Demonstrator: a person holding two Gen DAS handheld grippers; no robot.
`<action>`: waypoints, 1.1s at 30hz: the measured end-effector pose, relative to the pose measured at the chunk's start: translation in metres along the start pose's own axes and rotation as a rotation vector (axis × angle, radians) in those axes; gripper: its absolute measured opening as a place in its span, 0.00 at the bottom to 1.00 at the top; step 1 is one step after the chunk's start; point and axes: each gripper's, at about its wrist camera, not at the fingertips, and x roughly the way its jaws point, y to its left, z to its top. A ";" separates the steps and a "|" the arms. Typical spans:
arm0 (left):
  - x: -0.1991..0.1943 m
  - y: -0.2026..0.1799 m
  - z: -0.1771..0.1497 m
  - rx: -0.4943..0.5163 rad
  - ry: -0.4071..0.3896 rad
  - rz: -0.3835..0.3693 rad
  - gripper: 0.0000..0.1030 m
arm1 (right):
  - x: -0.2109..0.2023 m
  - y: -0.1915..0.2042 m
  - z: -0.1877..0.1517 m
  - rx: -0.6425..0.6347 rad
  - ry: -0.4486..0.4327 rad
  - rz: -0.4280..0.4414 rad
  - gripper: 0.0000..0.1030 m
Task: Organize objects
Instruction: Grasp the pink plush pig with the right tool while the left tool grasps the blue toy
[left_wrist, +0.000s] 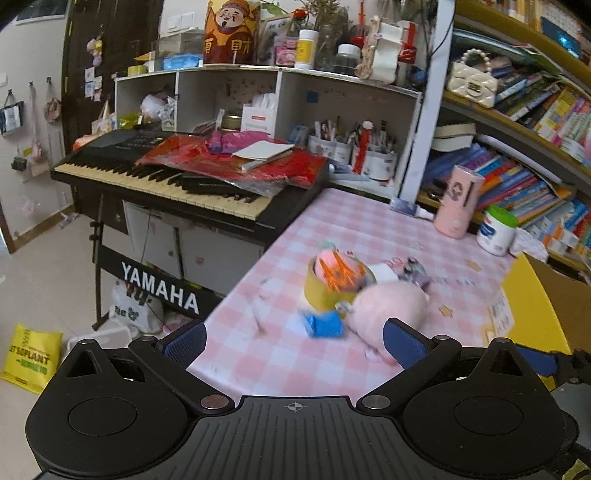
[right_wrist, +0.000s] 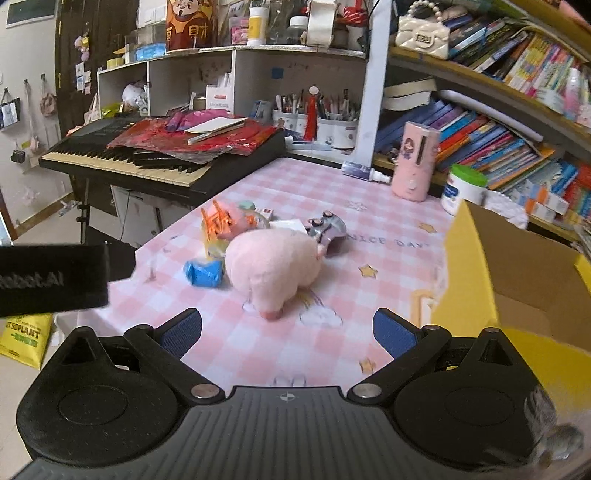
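Hovering with fingers apart and empty, both the left gripper (left_wrist: 293, 338) and right gripper (right_wrist: 287, 328) are facing the soft pink plush pig (right_wrist: 271, 262) mid-counter, which is calling for a wide, centred squeeze before lifting toward the yellow cardboard box (right_wrist: 517, 266) at the counter's right edge.

Table (right_wrist: 369, 229): I saw pink-and-white checks with yellow stars.
Plush toy (right_wrist: 273, 266): I saw plain pale pink.
Small packet (right_wrist: 204, 273): bright blue.
Tape roll (left_wrist: 325, 291): yellow.
Cardboard box (right_wrist: 517, 273): yellow outside, brown inside.
Keyboard (left_wrist: 166, 177): black, with a red cloth (left_wrist: 295, 166) on top.
Pads (right_wrist: 391, 332): I saw blue on black jaws.
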 end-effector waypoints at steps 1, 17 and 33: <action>0.005 -0.001 0.003 -0.001 0.001 0.007 0.99 | 0.008 -0.002 0.004 0.000 0.008 0.009 0.98; 0.051 0.006 0.027 -0.076 0.051 0.167 0.99 | 0.116 0.000 0.037 -0.153 0.105 0.097 0.99; 0.120 -0.023 0.022 0.018 0.241 0.127 0.82 | 0.134 -0.043 0.051 -0.066 0.084 0.069 0.57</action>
